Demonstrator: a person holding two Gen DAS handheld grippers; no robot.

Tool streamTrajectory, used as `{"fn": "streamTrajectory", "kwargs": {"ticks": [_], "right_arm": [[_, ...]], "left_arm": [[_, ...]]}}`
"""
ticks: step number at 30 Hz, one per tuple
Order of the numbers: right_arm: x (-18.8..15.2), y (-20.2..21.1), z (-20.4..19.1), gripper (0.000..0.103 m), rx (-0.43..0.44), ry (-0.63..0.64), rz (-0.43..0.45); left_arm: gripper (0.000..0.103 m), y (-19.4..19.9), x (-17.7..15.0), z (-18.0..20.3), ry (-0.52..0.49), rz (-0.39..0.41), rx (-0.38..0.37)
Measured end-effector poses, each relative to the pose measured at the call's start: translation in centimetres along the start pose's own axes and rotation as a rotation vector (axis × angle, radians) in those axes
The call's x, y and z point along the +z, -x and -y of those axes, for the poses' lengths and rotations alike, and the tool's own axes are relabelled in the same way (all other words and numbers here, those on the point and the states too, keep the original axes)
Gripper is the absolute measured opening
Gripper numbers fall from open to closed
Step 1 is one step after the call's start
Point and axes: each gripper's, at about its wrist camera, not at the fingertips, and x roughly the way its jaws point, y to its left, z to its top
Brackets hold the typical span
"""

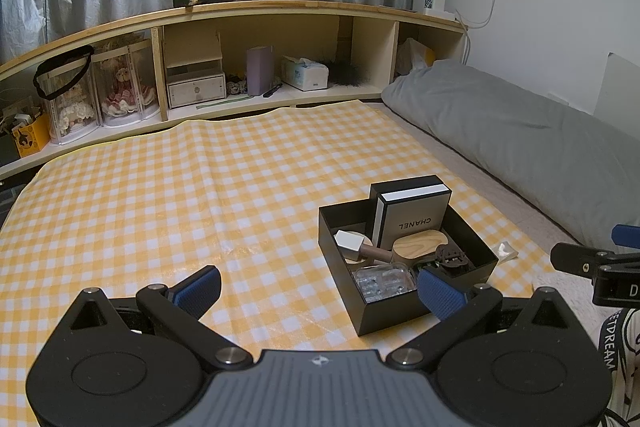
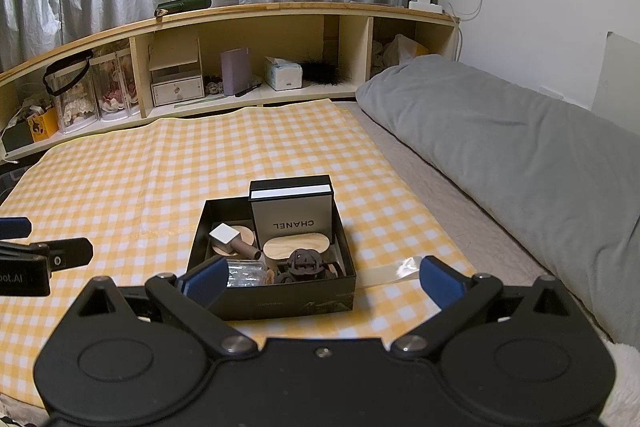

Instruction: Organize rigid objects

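Note:
A black open box (image 1: 472, 241) (image 2: 280, 303) sits on the yellow checked cloth (image 1: 160, 195) (image 2: 120, 179). Inside stand a Chanel box (image 1: 412, 215) (image 2: 292, 215), an oval wooden piece (image 1: 420, 245) (image 2: 296, 249), a silver-headed wooden stamp (image 1: 360, 245) (image 2: 234, 241), a clear plastic case (image 1: 384, 281) (image 2: 246, 273) and a dark hair claw (image 1: 452, 259) (image 2: 304, 263). My left gripper (image 1: 320, 289) is open and empty, near the box's front left. My right gripper (image 2: 324, 285) is open and empty, just in front of the box.
A clear plastic piece (image 1: 505, 251) (image 2: 394, 271) lies on the cloth right of the box. A grey pillow (image 1: 520, 135) (image 2: 520, 155) runs along the right. A wooden shelf (image 1: 260, 27) (image 2: 240, 23) with boxes, tissues and dolls stands behind.

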Motion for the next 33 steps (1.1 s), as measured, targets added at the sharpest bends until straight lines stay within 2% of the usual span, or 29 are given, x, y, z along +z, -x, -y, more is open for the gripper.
{"fn": "streamTrajectory", "kwargs": {"ticks": [33], "right_arm": [[-0.09,0.33,-0.33,0.103,-0.004,-0.011,0.005]], "left_arm": [[0.103,0.11,-0.01,0.01,-0.001,0.0,0.002]]}}
